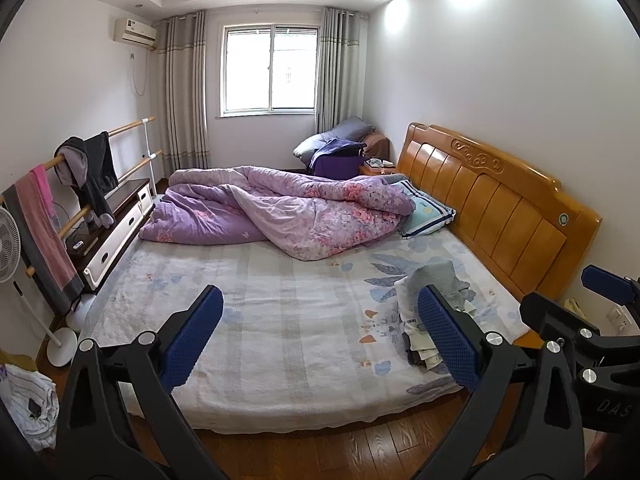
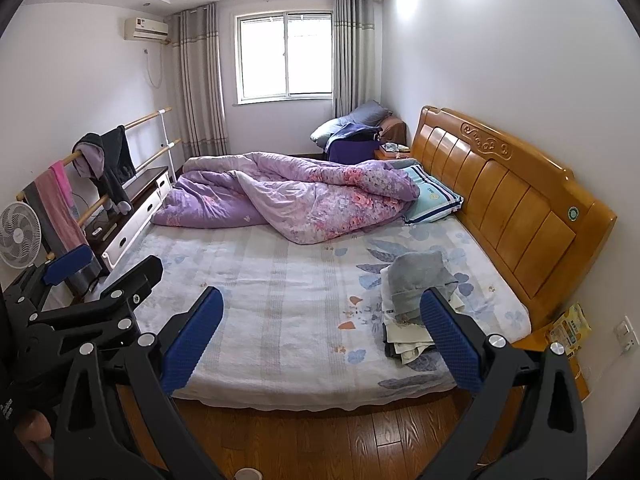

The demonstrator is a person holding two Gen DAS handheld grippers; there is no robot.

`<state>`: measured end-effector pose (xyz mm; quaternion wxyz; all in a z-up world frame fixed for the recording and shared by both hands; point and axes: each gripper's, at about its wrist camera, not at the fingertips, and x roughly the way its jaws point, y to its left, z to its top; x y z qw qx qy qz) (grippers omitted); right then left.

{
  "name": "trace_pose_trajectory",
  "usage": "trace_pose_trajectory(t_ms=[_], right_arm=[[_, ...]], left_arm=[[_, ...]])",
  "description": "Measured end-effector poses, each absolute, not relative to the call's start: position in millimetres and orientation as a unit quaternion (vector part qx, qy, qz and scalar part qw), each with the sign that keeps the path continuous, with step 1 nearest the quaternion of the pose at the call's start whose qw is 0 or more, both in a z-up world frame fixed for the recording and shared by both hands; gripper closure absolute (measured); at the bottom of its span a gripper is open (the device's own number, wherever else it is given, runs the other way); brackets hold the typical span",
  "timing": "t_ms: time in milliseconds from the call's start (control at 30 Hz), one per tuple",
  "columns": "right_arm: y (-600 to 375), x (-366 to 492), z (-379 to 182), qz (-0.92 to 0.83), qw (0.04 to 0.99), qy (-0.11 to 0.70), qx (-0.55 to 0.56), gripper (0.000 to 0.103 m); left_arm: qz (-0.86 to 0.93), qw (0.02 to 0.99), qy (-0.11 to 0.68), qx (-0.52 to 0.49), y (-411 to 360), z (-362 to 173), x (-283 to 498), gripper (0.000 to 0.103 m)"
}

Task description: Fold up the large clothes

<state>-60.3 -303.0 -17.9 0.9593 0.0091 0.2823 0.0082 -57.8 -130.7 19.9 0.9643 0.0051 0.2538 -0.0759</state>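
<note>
I held left gripper [image 1: 320, 336] over near edge of bed [image 1: 280, 320], fingers spread wide, nothing between them. Right gripper [image 2: 322, 338] likewise spread, empty, just beside left. Pile of clothes [image 2: 416, 304] lay at bed's near right corner, by headboard [image 2: 512, 192], grey garment [image 2: 420, 276] on top. Purple quilt [image 1: 280, 212] bunched along far edge. Both grippers well apart from pile.
</note>
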Motion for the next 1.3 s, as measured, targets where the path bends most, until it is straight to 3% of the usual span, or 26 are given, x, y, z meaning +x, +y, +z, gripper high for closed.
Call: trace_pose_trajectory(t_ms=[1300], right_arm=[[-305,-72,-8,0.013,0.962,0.27,0.017,0.008]], left_arm=[[-0.073,0.967,0.244,0.007,-138,40,-72,0.005]])
